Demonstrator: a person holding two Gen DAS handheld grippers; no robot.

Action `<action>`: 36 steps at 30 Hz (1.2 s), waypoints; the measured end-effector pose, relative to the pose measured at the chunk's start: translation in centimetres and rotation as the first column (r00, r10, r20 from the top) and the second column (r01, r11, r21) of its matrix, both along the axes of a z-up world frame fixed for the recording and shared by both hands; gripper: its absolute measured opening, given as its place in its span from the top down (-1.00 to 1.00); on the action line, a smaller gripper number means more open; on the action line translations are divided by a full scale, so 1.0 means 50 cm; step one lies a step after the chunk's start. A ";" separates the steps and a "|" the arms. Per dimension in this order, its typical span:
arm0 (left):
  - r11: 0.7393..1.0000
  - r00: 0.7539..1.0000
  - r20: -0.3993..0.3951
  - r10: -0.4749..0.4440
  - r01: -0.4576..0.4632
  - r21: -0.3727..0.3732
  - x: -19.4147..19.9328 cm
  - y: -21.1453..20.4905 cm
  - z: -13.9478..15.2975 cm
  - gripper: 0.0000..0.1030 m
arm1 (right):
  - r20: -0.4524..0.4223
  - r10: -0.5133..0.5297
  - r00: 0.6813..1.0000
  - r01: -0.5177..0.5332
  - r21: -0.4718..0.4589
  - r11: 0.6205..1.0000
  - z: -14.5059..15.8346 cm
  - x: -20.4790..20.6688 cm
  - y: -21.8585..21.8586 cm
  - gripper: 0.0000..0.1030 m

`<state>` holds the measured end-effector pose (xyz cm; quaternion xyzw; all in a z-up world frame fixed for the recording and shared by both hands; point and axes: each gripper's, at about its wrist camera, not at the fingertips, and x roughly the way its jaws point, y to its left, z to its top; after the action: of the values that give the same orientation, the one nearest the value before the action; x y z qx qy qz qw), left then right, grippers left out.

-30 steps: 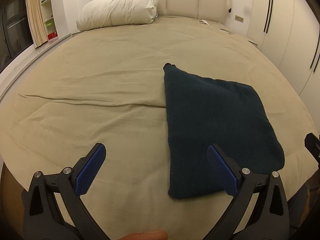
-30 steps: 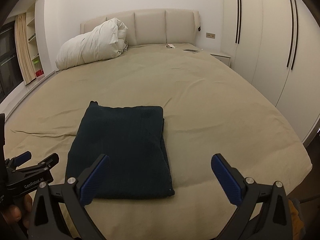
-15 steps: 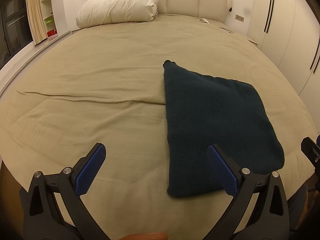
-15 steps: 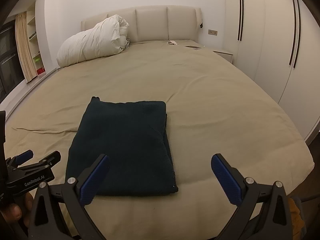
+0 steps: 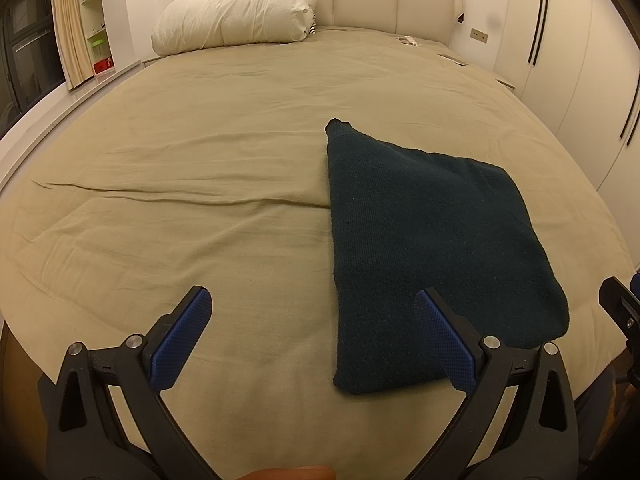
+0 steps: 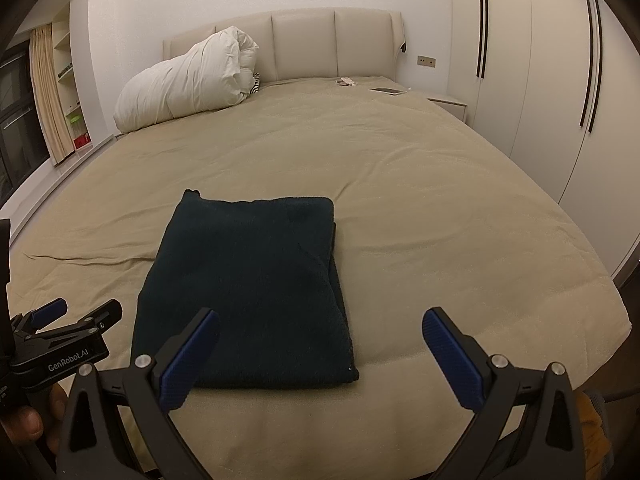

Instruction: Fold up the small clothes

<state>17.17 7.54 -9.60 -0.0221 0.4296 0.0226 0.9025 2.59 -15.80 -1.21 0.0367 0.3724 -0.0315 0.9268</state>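
Observation:
A dark teal knit garment lies folded into a flat rectangle on the beige bed cover, near the foot of the bed. The same folded garment fills the lower middle of the right wrist view. My left gripper hovers open above the near edge of the bed, its right finger over the garment's near left corner. My right gripper is open too, held back from the garment's near right corner, nothing between its blue pads. The left gripper also shows at the left edge of the right wrist view, in a hand.
A rolled white duvet rests against the padded headboard. Small flat items lie at the far right of the bed. White wardrobe doors line the right side. A long crease crosses the bed cover left of the garment.
Both grippers have risen and tilted up slightly, so the headboard sits lower in the views. The garment has not moved and both grippers stay open.

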 end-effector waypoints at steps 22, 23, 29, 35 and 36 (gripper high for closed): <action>1.000 1.000 -0.007 0.000 0.000 0.000 0.003 0.002 -0.007 -1.00 | -0.003 0.001 1.000 -0.001 0.002 1.000 -0.004 -0.002 0.004 -1.00; 1.000 1.000 -0.007 -0.001 0.001 -0.001 0.003 0.002 -0.007 -1.00 | -0.003 0.001 1.000 -0.001 0.002 1.000 -0.004 -0.002 0.004 -1.00; 1.000 1.000 -0.008 0.000 0.000 -0.001 0.003 0.003 -0.008 -1.00 | -0.007 0.003 1.000 -0.003 0.002 1.000 -0.012 -0.005 0.009 -1.00; 1.000 1.000 -0.011 0.000 0.000 -0.003 0.003 0.005 -0.010 -1.00 | -0.009 0.005 1.000 -0.005 0.004 1.000 -0.017 -0.010 0.011 -1.00; 1.000 1.000 -0.011 -0.001 0.001 -0.003 0.004 0.006 -0.010 -1.00 | -0.010 0.006 1.000 -0.005 0.004 1.000 -0.018 -0.013 0.014 -1.00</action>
<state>17.35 7.83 -10.11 -0.0232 0.4345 0.0218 0.9001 1.95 -15.09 -2.10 0.0375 0.3771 -0.0283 0.9250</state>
